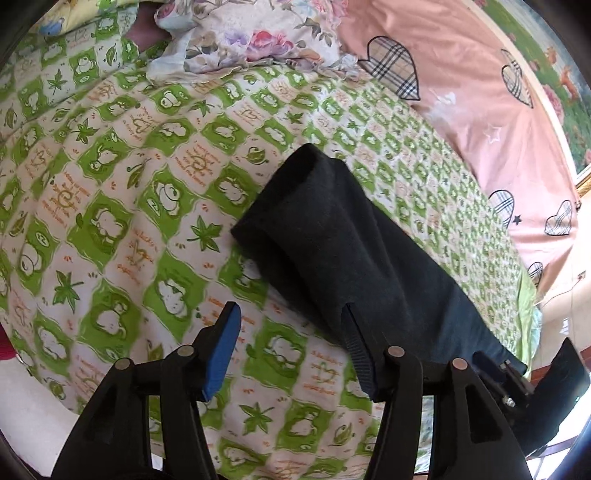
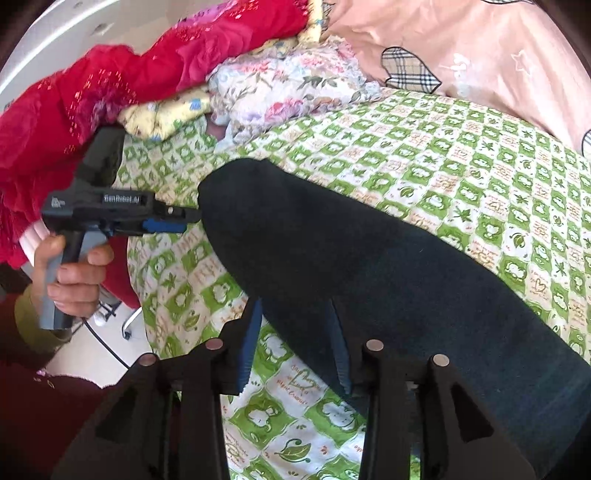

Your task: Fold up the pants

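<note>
Dark navy pants (image 1: pixel 332 240) lie folded lengthwise on a bed with a green-and-white patterned sheet (image 1: pixel 110 221). In the left wrist view my left gripper (image 1: pixel 291 350) is open, its right finger under the pants' near edge, its blue-padded left finger (image 1: pixel 221 354) clear of the cloth. In the right wrist view the pants (image 2: pixel 369 277) run from centre to lower right. My right gripper (image 2: pixel 295 350) is open, its right finger tucked in a fold of the pants. The left gripper also shows in the right wrist view (image 2: pixel 192 218), touching the pants' far end.
A floral pillow (image 1: pixel 251 33) and a pink quilt with plaid hearts (image 1: pixel 480 92) lie at the back of the bed. A red blanket (image 2: pixel 110 81) and a yellow cloth (image 2: pixel 162 114) are piled at the left. The bed's edge and floor (image 2: pixel 92 350) are at lower left.
</note>
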`<state>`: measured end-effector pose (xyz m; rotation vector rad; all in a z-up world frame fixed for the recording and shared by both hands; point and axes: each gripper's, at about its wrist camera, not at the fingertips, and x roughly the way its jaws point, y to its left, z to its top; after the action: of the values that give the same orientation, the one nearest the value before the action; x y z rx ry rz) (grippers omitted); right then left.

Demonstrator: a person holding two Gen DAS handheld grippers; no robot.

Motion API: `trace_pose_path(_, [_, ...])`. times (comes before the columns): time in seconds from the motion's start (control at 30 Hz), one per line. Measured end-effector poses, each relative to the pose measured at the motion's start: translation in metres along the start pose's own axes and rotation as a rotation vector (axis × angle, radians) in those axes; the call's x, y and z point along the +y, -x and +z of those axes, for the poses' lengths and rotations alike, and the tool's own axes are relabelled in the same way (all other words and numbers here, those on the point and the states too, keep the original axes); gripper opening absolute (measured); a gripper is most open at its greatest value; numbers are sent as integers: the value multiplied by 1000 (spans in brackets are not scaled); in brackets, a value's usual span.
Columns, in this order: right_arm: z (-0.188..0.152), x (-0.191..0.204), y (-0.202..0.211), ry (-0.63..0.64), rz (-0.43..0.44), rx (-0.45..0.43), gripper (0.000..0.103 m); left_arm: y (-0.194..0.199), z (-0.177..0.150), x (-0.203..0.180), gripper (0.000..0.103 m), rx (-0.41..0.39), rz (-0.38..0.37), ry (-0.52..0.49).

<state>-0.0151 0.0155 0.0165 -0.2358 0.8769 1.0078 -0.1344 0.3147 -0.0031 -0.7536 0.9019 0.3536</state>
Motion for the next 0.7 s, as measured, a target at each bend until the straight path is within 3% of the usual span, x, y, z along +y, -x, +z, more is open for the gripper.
trace_pose_path(0.17, [21,-42,2,-125,-49,-38,38,-9,6,3,61,28,4,8])
trace_pose_path(0.27, [39,-80,1,-231,-17,-69,38,-16,10,5,61,35,14,19])
trace_pose_path(0.37, [55,-115,-12,-310,-19,-40,38,-23,15,12,61,47,17,44])
trace_pose_path(0.53, [70,-133,-47,-277,-42,65,38,-32,21,16,61,48,18,47])
trace_pose_path(0.7, [63,-112,-79,-135,-43,208,38,-40,23,17,61,35,14,25])
